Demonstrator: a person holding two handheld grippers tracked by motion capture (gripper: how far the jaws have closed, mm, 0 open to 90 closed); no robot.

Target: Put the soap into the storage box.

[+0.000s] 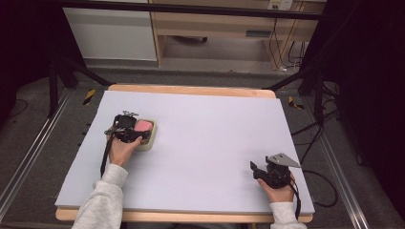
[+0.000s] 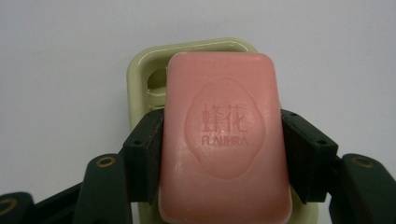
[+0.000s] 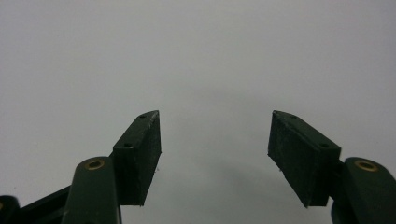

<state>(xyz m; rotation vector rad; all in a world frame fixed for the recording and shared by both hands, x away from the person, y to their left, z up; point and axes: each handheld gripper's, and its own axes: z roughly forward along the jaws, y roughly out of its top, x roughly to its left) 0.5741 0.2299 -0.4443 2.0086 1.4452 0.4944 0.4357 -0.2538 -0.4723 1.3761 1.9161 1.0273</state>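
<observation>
Soap bar: pink soap bar (image 2: 225, 140) lies nearest the lens in the left gripper view, stamped face up, over the pale green soap dish (image 2: 140, 74).
Left gripper: we read the left gripper (image 1: 129, 130) as clamped on the soap bar, one black pad against each long side.
Soap dish: it sits on the left half of the desk (image 1: 205, 143), directly beneath the soap bar; in the high view the soap bar (image 1: 143, 125) shows inside the dish rim (image 1: 152, 138).
Right gripper: the right gripper (image 3: 215, 140) stands apart and empty over bare desk surface, well to the right of the soap dish and nearer the person.
Step in hand: we judge that the soap bar is either being seated in the soap dish or taken from it.
Method: we keep the pads square on the long sides, hold the soap bar level, and move straight up or down so the soap dish does not drag.
Caution: soap is likely slick, so we keep the grip firm and the motion slow.
Hidden: the dish floor and its near rim sit under the soap bar.
Unclear: we cannot tell whether the soap bar rests on the soap dish or hangs just above it.
</observation>
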